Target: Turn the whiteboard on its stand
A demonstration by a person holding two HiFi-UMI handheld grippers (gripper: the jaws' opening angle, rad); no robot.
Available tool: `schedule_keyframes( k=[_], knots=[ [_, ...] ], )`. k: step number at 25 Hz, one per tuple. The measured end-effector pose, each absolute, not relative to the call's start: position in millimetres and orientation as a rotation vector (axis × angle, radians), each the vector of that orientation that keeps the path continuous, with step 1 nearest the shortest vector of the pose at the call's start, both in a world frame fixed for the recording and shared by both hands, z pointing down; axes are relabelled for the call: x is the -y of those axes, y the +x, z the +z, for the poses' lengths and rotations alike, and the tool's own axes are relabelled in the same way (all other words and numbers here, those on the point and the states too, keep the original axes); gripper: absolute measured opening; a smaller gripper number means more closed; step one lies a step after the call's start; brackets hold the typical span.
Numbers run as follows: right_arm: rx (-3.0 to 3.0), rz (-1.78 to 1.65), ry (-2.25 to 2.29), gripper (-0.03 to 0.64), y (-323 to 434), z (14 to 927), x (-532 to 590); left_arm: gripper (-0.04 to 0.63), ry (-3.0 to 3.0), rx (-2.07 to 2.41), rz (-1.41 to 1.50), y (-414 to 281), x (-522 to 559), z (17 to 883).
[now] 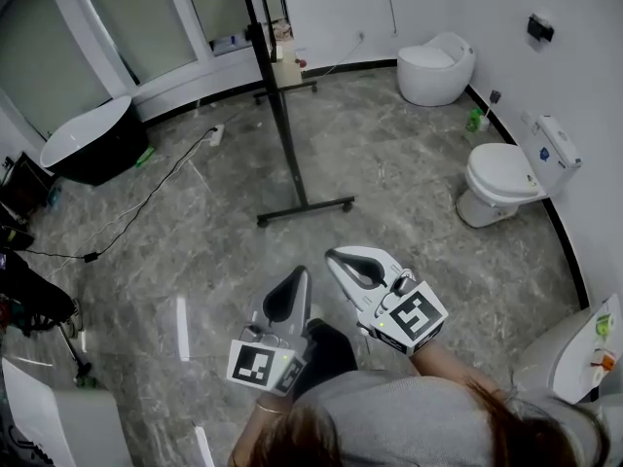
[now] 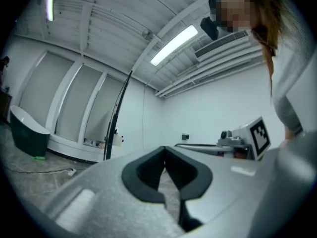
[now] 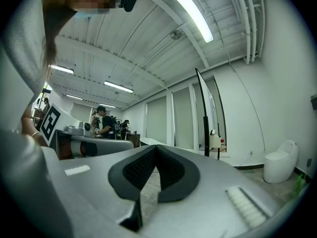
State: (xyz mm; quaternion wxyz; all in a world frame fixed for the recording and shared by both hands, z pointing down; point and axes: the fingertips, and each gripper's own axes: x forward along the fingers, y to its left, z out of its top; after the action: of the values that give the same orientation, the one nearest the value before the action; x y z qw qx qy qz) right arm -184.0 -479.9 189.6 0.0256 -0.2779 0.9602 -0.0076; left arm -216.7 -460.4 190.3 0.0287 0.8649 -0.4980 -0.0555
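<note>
the left gripper (image 1: 299, 274) and the right gripper (image 1: 337, 255) are both closed with nothing between the jaws; each gripper view shows the dark pads meeting at the tip over bare floor. both are held level and side by side close to the person's body, well apart from the whiteboard (image 1: 275, 95). the whiteboard stands edge-on ahead on the marble floor (image 1: 409, 193), seen as a thin dark upright rising from a base bar (image 1: 305, 209) that appears to carry casters. the step in hand appears to be the approach. bring the grippers up to the near edge of the board frame above the base bar, not to the bar itself. open one gripper before contact, set its jaws either side of the frame edge, and close fully before applying any turning load. use the other gripper to steady the upright, since the base probably rolls. turn slowly about the board's pivot. keep feet clear of the base bar and of the cable (image 1: 156, 185) lying on the floor to the left.
</note>
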Motion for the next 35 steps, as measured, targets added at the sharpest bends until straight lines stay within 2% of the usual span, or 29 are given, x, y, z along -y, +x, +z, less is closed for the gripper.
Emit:
schedule_keyframes(
  k=[19,35],
  knots=[
    [-2.963,-0.099,-0.951,0.005,-278,202,664,0.0,2.694,1.382,-0.126,-302,648,197],
    [-3.002,-0.208,-1.059,0.005,-300,234,729,0.0,2.607,1.286,-0.088,-329,709,234]
  ],
)
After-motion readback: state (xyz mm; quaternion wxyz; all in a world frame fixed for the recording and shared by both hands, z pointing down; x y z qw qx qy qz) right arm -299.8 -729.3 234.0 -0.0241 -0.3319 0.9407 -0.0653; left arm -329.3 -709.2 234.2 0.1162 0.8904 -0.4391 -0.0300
